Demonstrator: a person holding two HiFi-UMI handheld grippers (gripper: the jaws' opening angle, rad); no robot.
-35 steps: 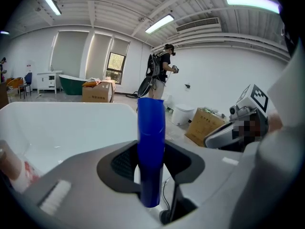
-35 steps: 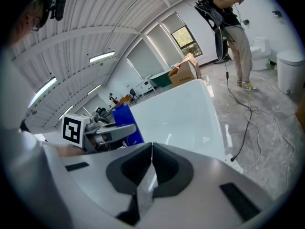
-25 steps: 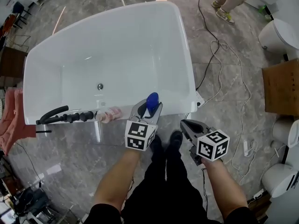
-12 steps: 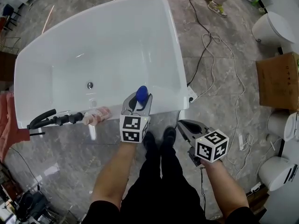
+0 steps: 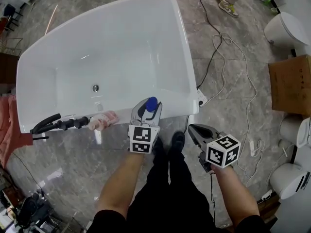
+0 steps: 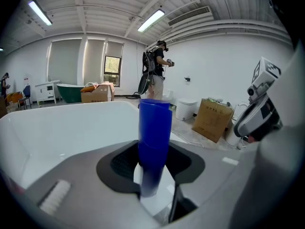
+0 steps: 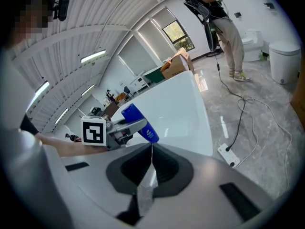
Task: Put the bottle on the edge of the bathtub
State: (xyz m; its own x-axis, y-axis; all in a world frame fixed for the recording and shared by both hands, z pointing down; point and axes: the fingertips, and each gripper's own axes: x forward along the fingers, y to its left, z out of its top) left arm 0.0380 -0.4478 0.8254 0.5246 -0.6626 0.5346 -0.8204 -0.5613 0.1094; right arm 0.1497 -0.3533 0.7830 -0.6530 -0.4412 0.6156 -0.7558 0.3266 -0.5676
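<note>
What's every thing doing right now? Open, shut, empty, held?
blue bottle: held, not yet set down on the bathtub's edge.
left gripper: shut on the blue bottle.
right gripper: shut, empty.
bathtub: empty, no water.
black shower handset: lying on the bathtub's near edge.

Left gripper (image 5: 147,111) is stuck out in front of me with my bare left forearm (image 5: 121,186) pretty much straight behind it, marker cube facing up. Its jaws are spread wide and clamped on either side of the blue bottle (image 5: 152,102). Right gripper (image 5: 193,129) sits off to the side, closer to my body, jaws pressed together on nothing, right forearm (image 5: 236,194) angled in behind it.
</note>
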